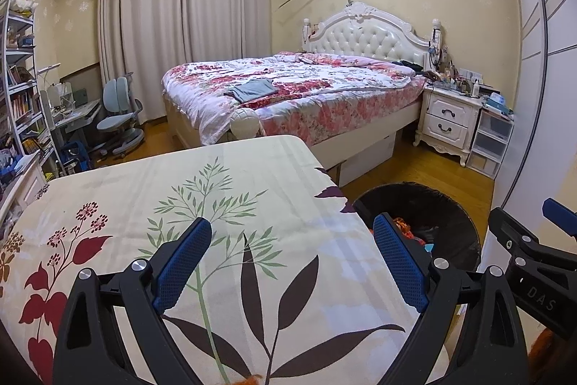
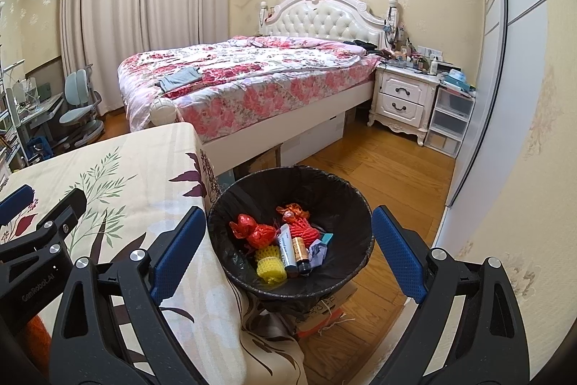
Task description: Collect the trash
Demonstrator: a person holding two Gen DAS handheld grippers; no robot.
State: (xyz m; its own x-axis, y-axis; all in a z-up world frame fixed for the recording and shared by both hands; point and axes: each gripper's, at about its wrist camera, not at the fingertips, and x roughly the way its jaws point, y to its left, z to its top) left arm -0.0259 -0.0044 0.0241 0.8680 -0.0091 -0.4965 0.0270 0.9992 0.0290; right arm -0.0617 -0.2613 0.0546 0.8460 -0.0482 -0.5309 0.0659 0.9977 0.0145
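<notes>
A round bin with a black liner [image 2: 346, 201] stands on the floor beside the table; it also shows in the left wrist view [image 1: 465, 233]. Inside lie red foam net wrappers [image 2: 252, 231], a yellow foam net [image 2: 270, 267], a white tube [image 2: 287, 249], a battery [image 2: 300, 249] and crumpled paper [image 2: 319, 251]. My right gripper [image 2: 288, 233] is open and empty above the bin. My left gripper [image 1: 292, 240] is open and empty above the table's flower-print cloth [image 1: 180, 197].
A bed with a floral quilt [image 2: 252, 78] stands behind the table. A white nightstand [image 2: 400, 100] and plastic drawers [image 2: 447, 118] stand by the right wall. A desk and chair [image 1: 119, 118] and a bookshelf [image 1: 21, 89] are at the left. Cardboard lies under the bin [image 2: 324, 313].
</notes>
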